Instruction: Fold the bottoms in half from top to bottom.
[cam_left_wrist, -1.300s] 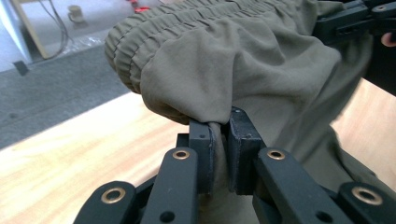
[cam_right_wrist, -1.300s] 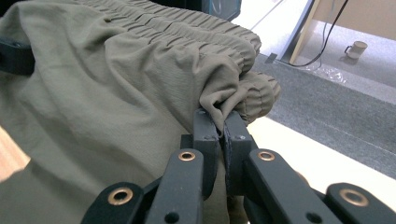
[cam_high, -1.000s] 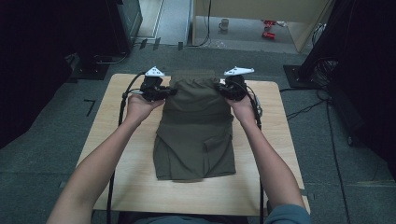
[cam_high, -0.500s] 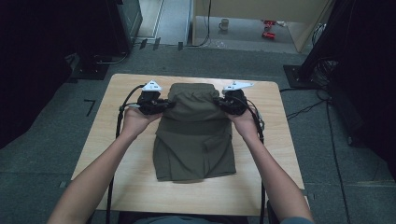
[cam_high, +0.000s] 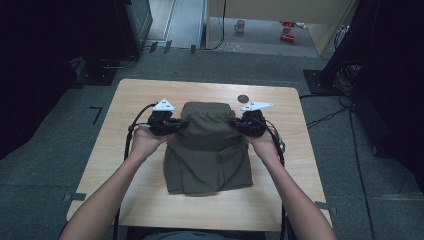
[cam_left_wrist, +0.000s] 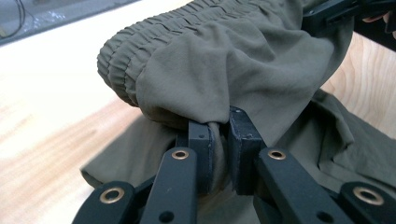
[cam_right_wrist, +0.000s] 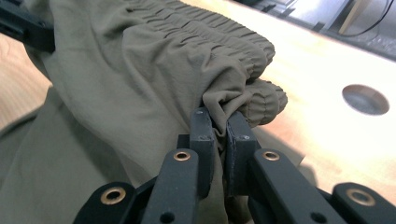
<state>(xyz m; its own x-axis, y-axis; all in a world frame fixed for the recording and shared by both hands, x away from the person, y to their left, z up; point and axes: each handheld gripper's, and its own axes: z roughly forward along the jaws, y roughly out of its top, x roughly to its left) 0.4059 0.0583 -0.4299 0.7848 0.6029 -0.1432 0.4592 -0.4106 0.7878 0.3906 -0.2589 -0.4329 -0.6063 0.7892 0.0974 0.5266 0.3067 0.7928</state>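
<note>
Olive-green shorts (cam_high: 207, 150) with an elastic waistband (cam_left_wrist: 140, 42) lie in the middle of the wooden table (cam_high: 130, 95). Their waist end is lifted and folded back toward the person, over the legs. My left gripper (cam_high: 172, 125) is shut on the left edge of the waist end, a fold of cloth pinched between its jaws (cam_left_wrist: 219, 140). At the right edge my right gripper (cam_high: 240, 125) is shut on the cloth the same way (cam_right_wrist: 219, 121). The leg ends (cam_high: 210, 182) rest flat on the table nearer the person.
A round hole (cam_high: 243, 98) sits in the table top beyond the shorts, also visible in the right gripper view (cam_right_wrist: 365, 99). On the floor behind the table stand a mug (cam_high: 240, 25) and red objects (cam_high: 287, 30). Dark equipment flanks both sides.
Both grippers have carried the waist end of the shorts back from the table's far edge toward the person, so the fold over the legs has deepened.
</note>
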